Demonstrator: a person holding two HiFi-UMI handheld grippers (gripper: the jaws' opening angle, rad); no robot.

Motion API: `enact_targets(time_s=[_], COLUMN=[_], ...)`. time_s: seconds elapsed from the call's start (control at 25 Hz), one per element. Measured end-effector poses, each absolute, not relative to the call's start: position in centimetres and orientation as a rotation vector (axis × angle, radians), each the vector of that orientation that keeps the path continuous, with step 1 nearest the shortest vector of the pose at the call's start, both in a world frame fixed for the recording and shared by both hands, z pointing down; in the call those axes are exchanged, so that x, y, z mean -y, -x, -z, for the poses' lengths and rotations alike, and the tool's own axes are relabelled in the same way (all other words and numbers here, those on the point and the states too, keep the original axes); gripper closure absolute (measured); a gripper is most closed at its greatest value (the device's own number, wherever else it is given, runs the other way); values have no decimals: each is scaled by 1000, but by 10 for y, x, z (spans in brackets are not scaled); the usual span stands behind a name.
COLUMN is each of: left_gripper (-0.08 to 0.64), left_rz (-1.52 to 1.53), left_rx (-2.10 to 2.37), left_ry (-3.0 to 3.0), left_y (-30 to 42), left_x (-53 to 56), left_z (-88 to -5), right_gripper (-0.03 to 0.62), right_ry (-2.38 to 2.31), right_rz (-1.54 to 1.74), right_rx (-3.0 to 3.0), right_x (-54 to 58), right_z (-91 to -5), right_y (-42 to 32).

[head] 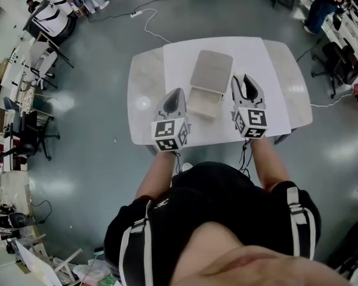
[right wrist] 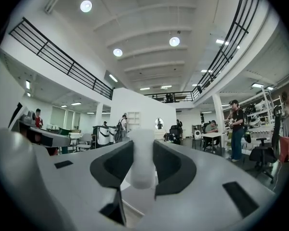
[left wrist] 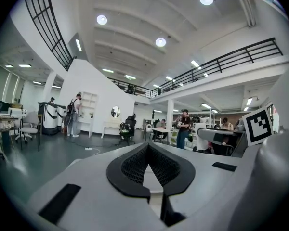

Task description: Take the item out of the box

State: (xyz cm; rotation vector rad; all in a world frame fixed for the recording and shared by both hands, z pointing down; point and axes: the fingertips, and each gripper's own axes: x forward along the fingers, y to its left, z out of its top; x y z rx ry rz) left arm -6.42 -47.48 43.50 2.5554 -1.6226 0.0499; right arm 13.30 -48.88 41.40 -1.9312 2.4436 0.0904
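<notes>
A shallow beige box [head: 203, 103] lies on the white table [head: 148, 82], and its open lid [head: 212, 70] is folded back on the far side. My left gripper [head: 178, 92] sits just left of the box; in the left gripper view its jaws [left wrist: 148, 149] meet at the tips with nothing between them. My right gripper [head: 246, 80] is just right of the box. In the right gripper view a white, rounded, upright item [right wrist: 142, 163] stands between the black pads [right wrist: 116, 163], which press on both its sides. Both grippers point slightly upward, toward the hall.
The table stands alone on a grey floor. A white cable [head: 150, 24] runs across the floor behind it. Desks and chairs [head: 30, 130] line the left side, and more chairs [head: 334, 64] stand at the right. Several people [right wrist: 237, 129] are far off in the hall.
</notes>
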Motion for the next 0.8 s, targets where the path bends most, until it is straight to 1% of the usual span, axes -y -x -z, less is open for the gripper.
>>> enact_targets(time_s=[0.8], left_gripper=[548], left_rz=[-67], left_rx=[1651], left_ry=[-2536], left_y=[74], left_x=[471], left_z=[-434], right_gripper=[462], right_ry=[1854], right_rz=[-81], right_rx=[-2458], right_x=[488], right_z=[-410], right_y=[-117])
